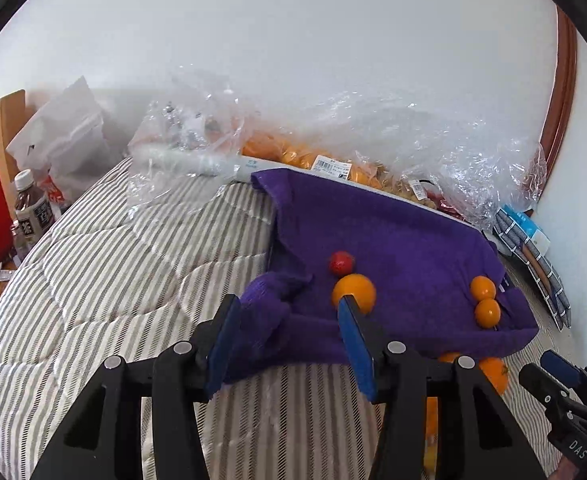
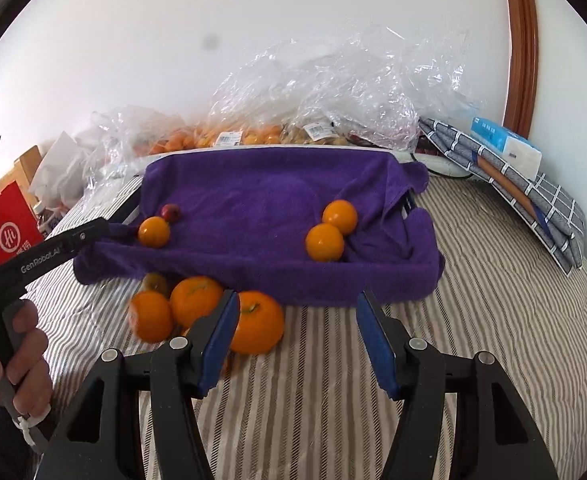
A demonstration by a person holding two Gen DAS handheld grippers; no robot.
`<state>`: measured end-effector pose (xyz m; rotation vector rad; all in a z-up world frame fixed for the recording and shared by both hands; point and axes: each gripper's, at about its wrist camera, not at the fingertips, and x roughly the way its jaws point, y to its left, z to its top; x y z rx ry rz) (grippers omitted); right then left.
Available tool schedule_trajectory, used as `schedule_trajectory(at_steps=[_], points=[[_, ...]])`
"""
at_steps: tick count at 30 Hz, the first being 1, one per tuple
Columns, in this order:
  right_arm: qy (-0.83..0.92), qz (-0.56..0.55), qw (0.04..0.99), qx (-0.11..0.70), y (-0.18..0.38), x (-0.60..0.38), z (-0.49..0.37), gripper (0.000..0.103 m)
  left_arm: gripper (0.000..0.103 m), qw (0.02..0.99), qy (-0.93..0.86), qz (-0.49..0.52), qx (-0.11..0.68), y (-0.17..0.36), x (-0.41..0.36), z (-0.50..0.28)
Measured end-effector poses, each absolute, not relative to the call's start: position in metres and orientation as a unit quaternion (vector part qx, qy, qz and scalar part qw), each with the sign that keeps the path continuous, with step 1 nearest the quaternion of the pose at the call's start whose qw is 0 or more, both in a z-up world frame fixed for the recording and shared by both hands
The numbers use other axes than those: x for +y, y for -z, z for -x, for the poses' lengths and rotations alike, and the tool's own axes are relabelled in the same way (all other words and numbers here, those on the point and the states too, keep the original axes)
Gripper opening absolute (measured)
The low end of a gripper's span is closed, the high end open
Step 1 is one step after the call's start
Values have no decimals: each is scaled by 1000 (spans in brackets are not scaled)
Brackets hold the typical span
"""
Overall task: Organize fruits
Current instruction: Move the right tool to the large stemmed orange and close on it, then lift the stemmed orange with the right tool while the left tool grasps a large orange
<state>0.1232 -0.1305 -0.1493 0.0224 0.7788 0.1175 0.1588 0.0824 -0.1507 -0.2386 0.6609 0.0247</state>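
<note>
- Left wrist view: purple towel [image 1: 393,248] draped over a tray-like container on the striped bedcover [image 1: 105,280]; the container's walls are hidden by the cloth.
- Inside on the towel: one orange [image 1: 357,290] at near-left with a small red fruit [image 1: 341,262] just behind it, touching or nearly so; two smaller oranges [image 1: 485,300] touching each other at the right side.
- Left gripper [image 1: 289,308] open wide, nothing between the blue pads; left pad over the bunched towel corner, right pad's tip overlaps the near-left orange in the picture, contact cannot be told.
- More oranges [image 1: 493,372] on the bedcover outside the front edge, partly hidden.
- Clear plastic bags [image 1: 333,148] behind the tray hold orange fruit, barcode labels showing.
- Right gripper [image 1: 565,392] at lower right edge.
- Right wrist view: same towel-lined tray [image 2: 273,216]; orange plus red fruit [image 2: 171,213] at left, pair of oranges [image 2: 331,230] right of centre, glossy smooth skin.
- Three bigger oranges [image 2: 197,312] clustered on the bedcover just in front of the tray, one with a green stem spot; a darker fruit behind them, unclear.
- Right gripper [image 2: 297,312] open, empty; left pad just beside the rightmost loose orange.
- Left gripper [image 2: 53,252] held in a hand [image 2: 25,360] at left edge.
- Tissue pack [image 2: 505,148] on folded checked cloth at right.
</note>
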Motion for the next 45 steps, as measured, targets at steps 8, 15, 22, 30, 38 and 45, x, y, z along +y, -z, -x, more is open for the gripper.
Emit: schedule_trajectory(at_steps=[8,15,22,30,38,45], points=[[-83,-16,914,396,162,-116,-121,53,50,933,-35,129,334,157,106,-140],[-88,-24,905,416,171,-107,-141,52,50,928,-31,136,347,162,108,-144],[-86,-31,901,424,175,-110,-150,42,50,927,-22,130,352,164,103,-147],[-55,-45,900,429,169,-145,-134,42,50,925,-16,131,355,165,103,-149],[-57,-20,899,434,178,-144,-131,44,50,929,-3,115,352,164,95,-146],[-63,-26,891,449,184,-145,-137,43,50,929,24,104,355,163,86,-143]])
